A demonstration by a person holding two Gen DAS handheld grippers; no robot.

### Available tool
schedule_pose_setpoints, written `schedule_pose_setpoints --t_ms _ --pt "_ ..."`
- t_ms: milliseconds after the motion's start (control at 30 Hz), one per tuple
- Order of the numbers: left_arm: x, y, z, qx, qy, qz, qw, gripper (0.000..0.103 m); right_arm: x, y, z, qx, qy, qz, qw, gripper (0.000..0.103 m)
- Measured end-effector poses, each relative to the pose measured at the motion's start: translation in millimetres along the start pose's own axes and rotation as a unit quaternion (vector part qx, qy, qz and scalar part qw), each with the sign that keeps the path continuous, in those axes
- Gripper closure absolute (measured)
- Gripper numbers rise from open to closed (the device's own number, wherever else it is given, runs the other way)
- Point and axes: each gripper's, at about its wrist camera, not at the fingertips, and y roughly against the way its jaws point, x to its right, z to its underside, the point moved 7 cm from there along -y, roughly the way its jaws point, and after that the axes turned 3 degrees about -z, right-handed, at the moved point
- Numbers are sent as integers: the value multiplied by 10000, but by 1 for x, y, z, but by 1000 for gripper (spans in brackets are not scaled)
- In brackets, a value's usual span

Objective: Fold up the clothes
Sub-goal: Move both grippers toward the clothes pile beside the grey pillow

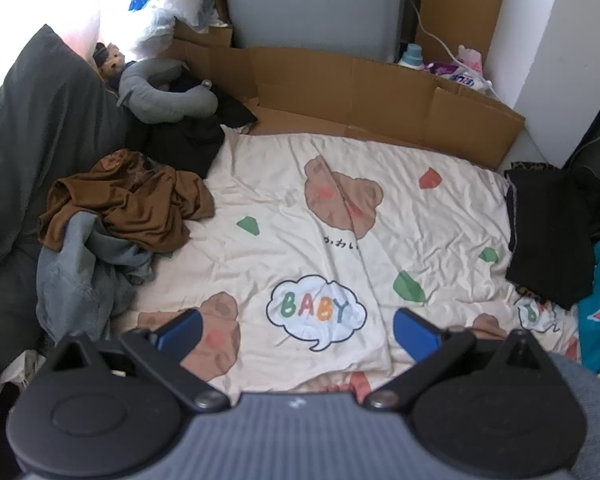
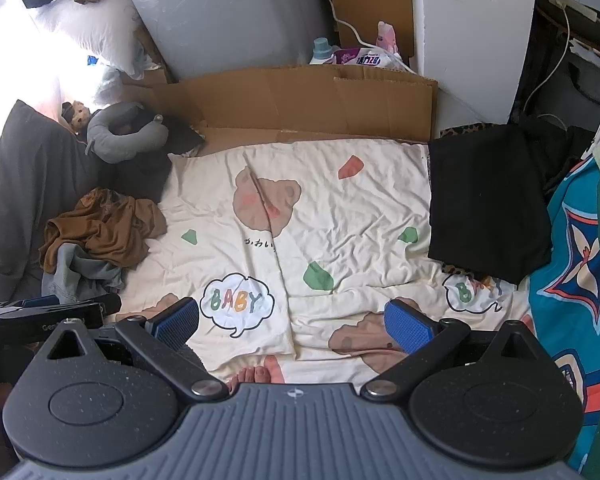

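A crumpled brown garment lies at the left of the cream bear-print sheet, on top of a rumpled grey-blue garment. A folded black garment rests flat at the sheet's right edge. My left gripper hovers open over the near part of the sheet by the "BABY" print, holding nothing. My right gripper is also open and empty above the near edge. The left gripper's body shows at the left of the right wrist view.
Flattened cardboard lines the far edge. A grey neck pillow and dark clothes sit far left beside a dark pillow. A teal patterned cloth lies at right. The person's toes show near the front.
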Motion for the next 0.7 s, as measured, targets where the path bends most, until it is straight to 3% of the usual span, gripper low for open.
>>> schedule_pose_setpoints --t_ms 267,400,700 --pt "-15 -5 -9 -39 -22 -55 10000 1 -2 5 -2 -13 39 -10 10000 1" --pt "-4 0 0 54 -36 -184 9998 1 -4 8 -3 -20 58 -15 10000 1" --pt "-12 -3 -3 12 1 -92 10000 1 0 8 -6 76 51 53 9999 1"
